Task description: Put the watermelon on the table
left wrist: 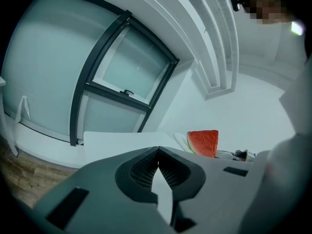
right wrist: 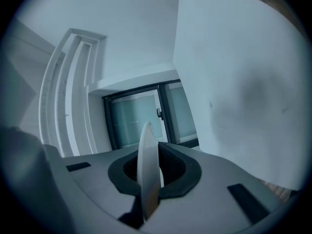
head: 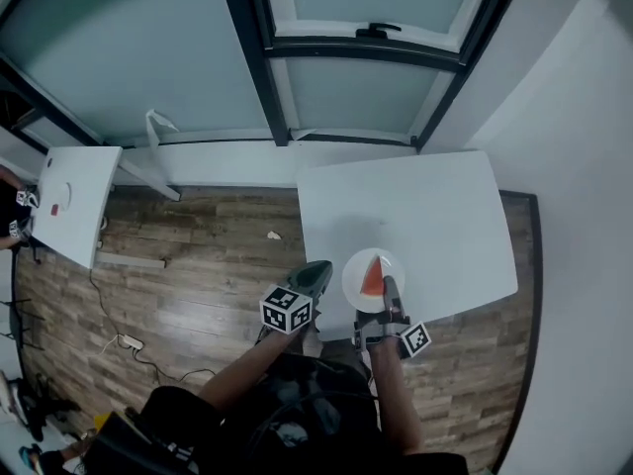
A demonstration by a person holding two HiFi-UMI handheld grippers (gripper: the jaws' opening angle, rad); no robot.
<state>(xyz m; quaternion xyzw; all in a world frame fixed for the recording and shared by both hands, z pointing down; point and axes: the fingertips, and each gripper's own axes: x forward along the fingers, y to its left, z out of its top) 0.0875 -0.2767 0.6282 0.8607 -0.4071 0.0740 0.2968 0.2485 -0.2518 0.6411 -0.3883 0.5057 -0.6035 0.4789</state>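
Observation:
A red watermelon slice (head: 372, 278) lies on a small white plate (head: 352, 277) over the near edge of the white table (head: 415, 206). My right gripper (head: 389, 300) is shut on the plate's near rim; in the right gripper view the plate (right wrist: 147, 169) shows edge-on between the jaws, with the table (right wrist: 234, 82) to the right. My left gripper (head: 315, 277) is shut and holds nothing, just left of the plate at the table's front left corner. The left gripper view looks past the left gripper (left wrist: 158, 162) to the watermelon slice (left wrist: 204, 143) on the plate (left wrist: 181, 141).
A second white table (head: 74, 201) stands at the left. Cables and a power strip (head: 129, 342) lie on the wooden floor, and a small scrap (head: 274, 235) lies near the table. A dark-framed window wall (head: 297, 67) runs along the back, a white wall at the right.

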